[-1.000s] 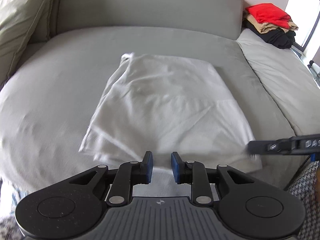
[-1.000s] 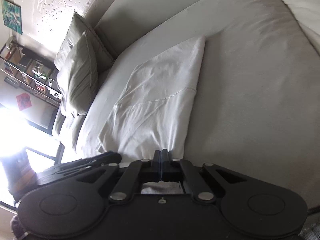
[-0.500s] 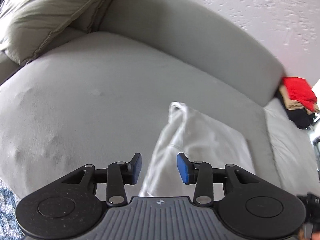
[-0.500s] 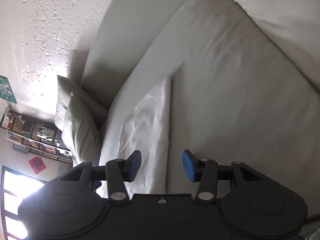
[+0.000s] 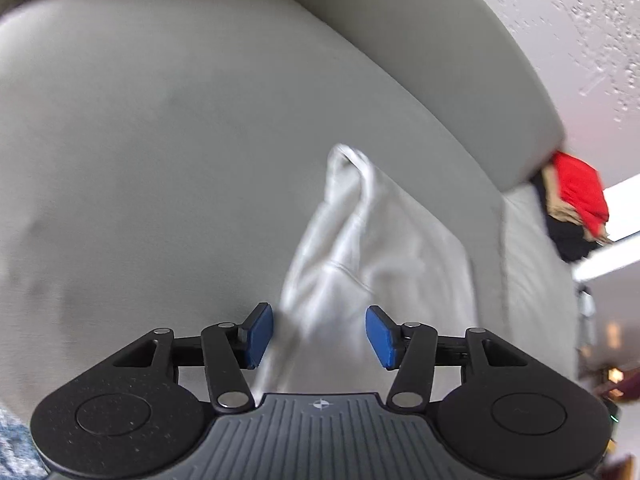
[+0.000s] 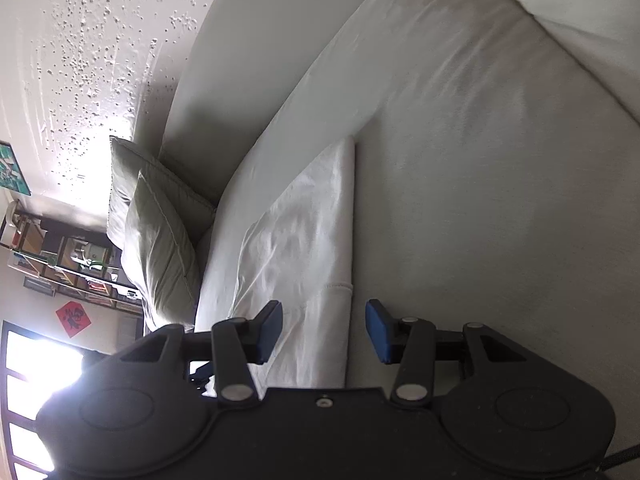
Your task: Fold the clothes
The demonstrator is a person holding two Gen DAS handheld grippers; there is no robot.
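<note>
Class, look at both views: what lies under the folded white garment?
The folded white garment lies flat on the grey sofa seat. Bare cushion shows around it; the part beneath, and the garment's inner layers, are covered.

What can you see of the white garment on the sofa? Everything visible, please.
The white garment is a soft, thin-looking woven fabric, lightly wrinkled, folded into a long narrow shape lying flat on the grey sofa seat. One long edge is straight and crisp; a stitched hem or seam crosses it near the grippers. In the left wrist view its far end is bunched to a point. Both the left gripper and right gripper are open in front of it, pads not pressing the cloth.
</note>
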